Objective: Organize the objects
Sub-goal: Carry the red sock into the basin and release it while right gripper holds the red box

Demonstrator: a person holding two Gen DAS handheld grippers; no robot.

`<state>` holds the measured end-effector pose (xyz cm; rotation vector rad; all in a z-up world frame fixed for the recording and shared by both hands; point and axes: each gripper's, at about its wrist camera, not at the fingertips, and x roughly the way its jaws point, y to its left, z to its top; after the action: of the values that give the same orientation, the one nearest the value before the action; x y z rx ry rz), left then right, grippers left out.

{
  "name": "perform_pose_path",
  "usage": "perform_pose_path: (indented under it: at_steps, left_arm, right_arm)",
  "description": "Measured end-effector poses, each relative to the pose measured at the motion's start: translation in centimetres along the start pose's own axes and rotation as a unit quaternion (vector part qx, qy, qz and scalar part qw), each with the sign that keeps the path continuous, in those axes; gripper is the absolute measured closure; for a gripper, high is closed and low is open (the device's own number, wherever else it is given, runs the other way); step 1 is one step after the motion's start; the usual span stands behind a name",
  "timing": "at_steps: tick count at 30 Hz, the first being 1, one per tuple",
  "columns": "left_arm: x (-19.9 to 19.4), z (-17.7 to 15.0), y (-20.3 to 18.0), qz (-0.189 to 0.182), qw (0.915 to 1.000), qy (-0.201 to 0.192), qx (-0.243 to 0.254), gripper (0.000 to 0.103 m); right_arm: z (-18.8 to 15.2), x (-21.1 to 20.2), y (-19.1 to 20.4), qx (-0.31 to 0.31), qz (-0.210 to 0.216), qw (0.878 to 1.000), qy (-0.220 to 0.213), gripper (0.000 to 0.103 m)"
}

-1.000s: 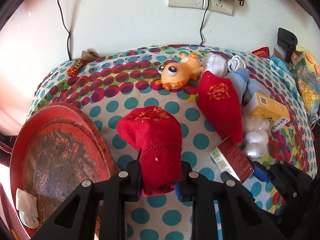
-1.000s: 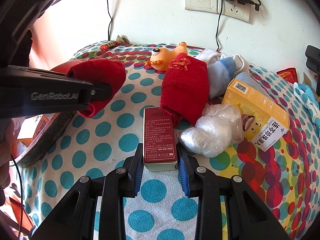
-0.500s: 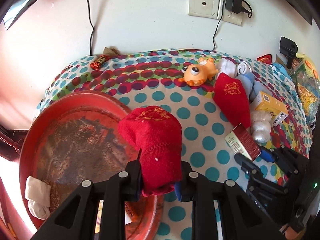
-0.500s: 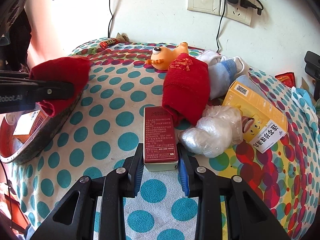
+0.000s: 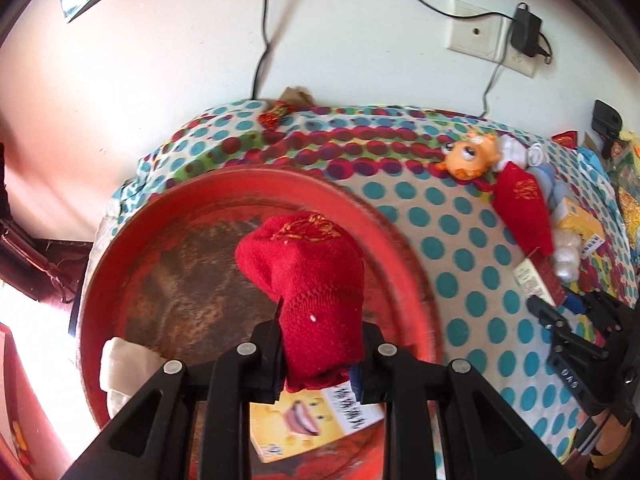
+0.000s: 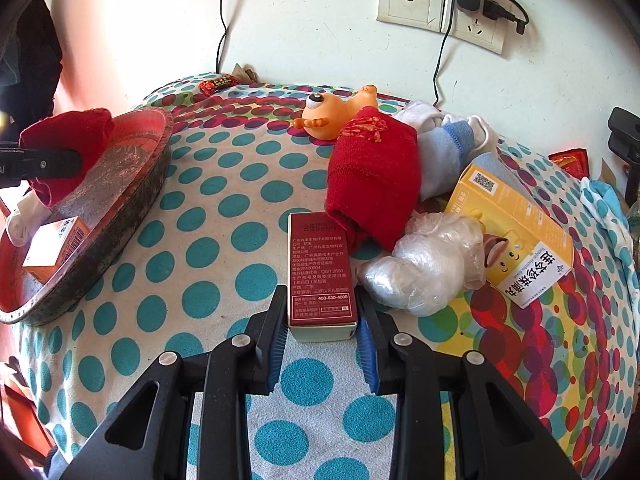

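Observation:
My left gripper (image 5: 318, 360) is shut on a red sock (image 5: 312, 280) and holds it above the round red tray (image 5: 132, 264). The tray holds a yellow box (image 5: 312, 428) and a white sock (image 5: 124, 368). In the right wrist view the held sock (image 6: 68, 152) hangs over the tray (image 6: 132, 200) at the left. My right gripper (image 6: 322, 328) has its fingers around the near end of a dark red box (image 6: 320, 268) lying on the dotted cloth. A second red sock (image 6: 372, 176) lies just beyond the box.
An orange toy (image 6: 336, 116), blue and white socks (image 6: 444, 144), a plastic-wrapped bundle (image 6: 428, 268) and a yellow carton (image 6: 516, 240) crowd the right side of the cloth. A candy wrapper (image 6: 216, 82) lies by the wall. Cables hang from the wall sockets (image 6: 440, 4).
My left gripper has carried the red sock leftward from over the cloth to over the red tray. The right gripper stays around the dark red box.

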<state>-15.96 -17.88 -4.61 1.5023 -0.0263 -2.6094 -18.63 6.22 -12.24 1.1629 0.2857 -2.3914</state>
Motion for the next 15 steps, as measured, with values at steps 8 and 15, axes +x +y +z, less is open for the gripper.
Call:
perform_pose_path:
  at_steps: [8,15]
  left_arm:
    - [1.8,-0.6,5.4,0.040,0.9985,0.017,-0.033,0.079]
    - [3.1,-1.0,9.5,0.065,0.9962,0.023,-0.053,0.079]
  right_arm:
    - [0.0,0.0,0.0,-0.001,-0.001,1.000,0.000,0.072]
    - [-0.1,-0.1,0.0,-0.002,-0.003,1.000,0.000,0.072]
